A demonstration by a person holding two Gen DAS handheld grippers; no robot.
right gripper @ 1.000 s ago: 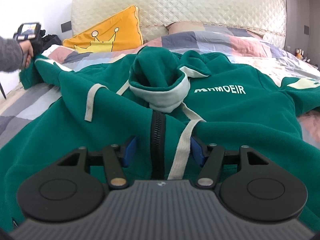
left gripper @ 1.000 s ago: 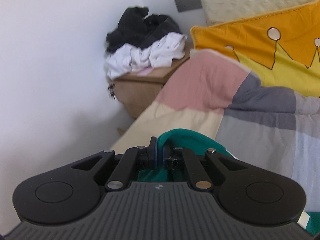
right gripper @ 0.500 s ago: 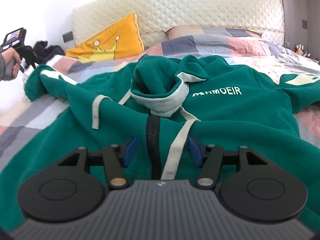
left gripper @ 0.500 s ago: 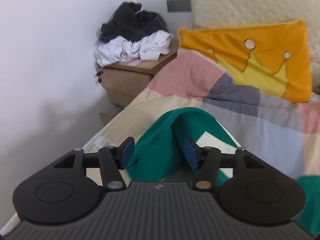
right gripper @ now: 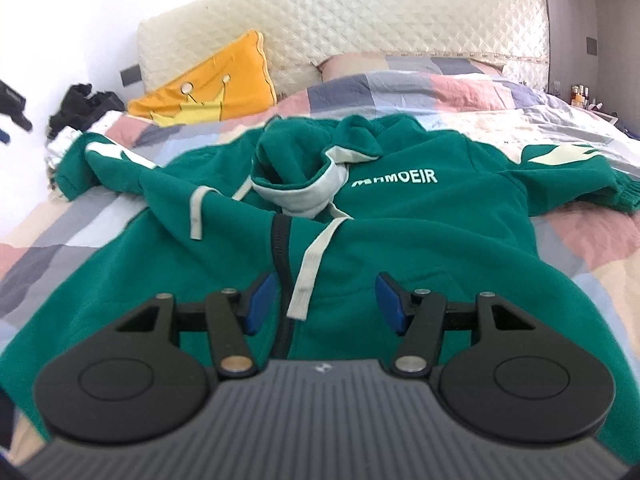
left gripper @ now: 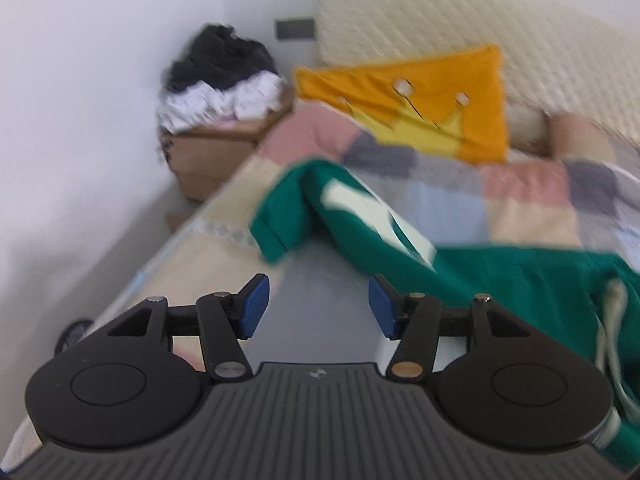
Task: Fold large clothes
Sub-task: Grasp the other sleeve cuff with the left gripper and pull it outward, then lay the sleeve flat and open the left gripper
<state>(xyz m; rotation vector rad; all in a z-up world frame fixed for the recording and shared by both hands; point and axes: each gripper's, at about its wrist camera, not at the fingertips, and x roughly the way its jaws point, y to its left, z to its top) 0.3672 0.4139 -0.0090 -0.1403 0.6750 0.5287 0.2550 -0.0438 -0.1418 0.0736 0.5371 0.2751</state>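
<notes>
**Hoodie flat on bed, both grippers open and empty**

Hoodie [right gripper: 400, 240] is green, zip-front, spread face-up on the patchwork quilt [right gripper: 440, 92]; white chest lettering, hood [right gripper: 304, 184] bunched at the collar. 2 white drawstrings trail down beside the black zipper [right gripper: 280, 256].

Left gripper [left gripper: 318, 306]: jaws roughly half open, nothing between the blue pads [left gripper: 252, 306]. Only bare quilt in the gap. It sits near the bed's left edge, short of the sleeve [left gripper: 288, 208], whose cuff end lies folded over on the quilt. No contact with it. Frame is motion-blurred.

Right gripper [right gripper: 324, 302]: jaws also about half open, pads clear of fabric. It hovers low over the hoodie front; seen from its camera, the zipper and 1 drawstring [right gripper: 310, 268] fall in the gap, neither pinched.

Other sleeve [right gripper: 560, 184] lies stretched out to the right. Orange crown pillow [right gripper: 216, 80] leans on the quilted headboard [right gripper: 360, 24]. Nightstand [left gripper: 212, 152] at the left wall carries a heap of black and white clothes [left gripper: 224, 80].
</notes>
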